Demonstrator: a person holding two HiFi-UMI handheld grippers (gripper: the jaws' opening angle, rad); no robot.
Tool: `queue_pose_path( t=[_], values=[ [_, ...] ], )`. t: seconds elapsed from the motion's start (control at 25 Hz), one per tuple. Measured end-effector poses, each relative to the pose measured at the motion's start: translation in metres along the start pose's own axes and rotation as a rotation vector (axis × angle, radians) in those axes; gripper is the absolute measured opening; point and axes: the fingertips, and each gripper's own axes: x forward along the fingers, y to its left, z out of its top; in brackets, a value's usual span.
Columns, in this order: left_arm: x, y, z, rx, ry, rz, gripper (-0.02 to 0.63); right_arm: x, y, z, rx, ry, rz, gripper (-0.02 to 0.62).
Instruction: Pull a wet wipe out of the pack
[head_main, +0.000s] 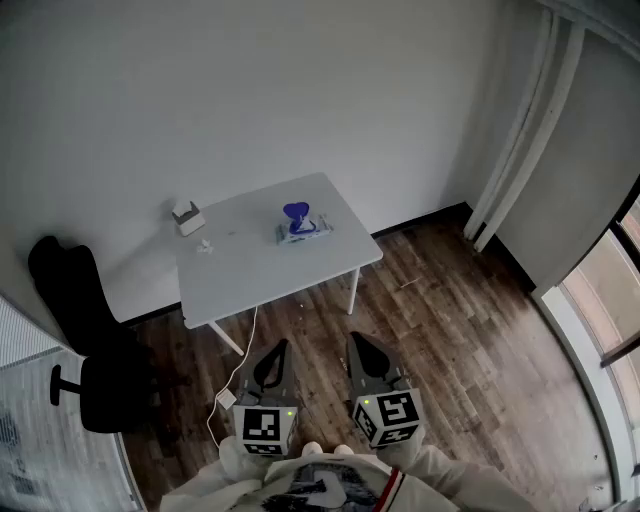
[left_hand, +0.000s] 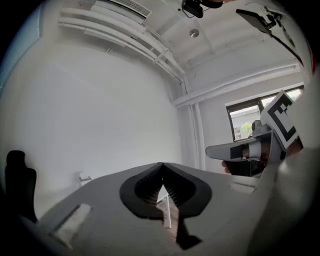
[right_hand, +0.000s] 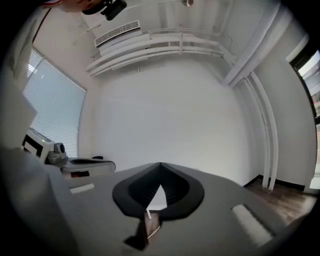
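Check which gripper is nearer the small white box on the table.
Left. The left gripper hangs short of the table, below the white box; the right gripper is beside it, further right of the box.

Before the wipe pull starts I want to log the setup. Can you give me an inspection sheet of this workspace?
Surface: white table against the wall, some way ahead of the person.
Job's things: wet wipe pack on the table; its blue lid looks raised.
Clutter: small white box at the table's far corner; a tiny white item near it.
Grippers: left gripper and right gripper held near the body, jaws shut, empty.
Cables: white cable running from the table to an adapter on the floor.
Surroundings: black chair, wooden floor.
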Motion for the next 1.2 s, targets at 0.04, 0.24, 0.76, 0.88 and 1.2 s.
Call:
queue_pose_path(
  t=[0.04,0.24,0.76,0.88,1.2],
  values=[
    [0.001,-0.002,0.001,0.001,-0.001,0.0,0.005,0.0,-0.002,0.0,0.0,0.0,0.0,0.003],
    [0.011,-0.011,0.0,0.002,0.006,0.0,0.005,-0.001,-0.012,0.003,0.009,-0.01,0.018,0.003],
    [0.04,-0.054,0.004,0.027,0.034,0.056,0.005,-0.019,-0.076,0.002,0.068,-0.007,0.048,0.005],
    [0.041,-0.056,0.001,0.038,0.05,0.067,0.005,-0.016,-0.083,-0.004,0.088,0.009,0.056,0.005],
    [0.062,-0.037,-0.009,0.031,0.068,0.099,0.005,0.014,-0.096,-0.014,0.104,0.026,0.066,0.005]
  ],
)
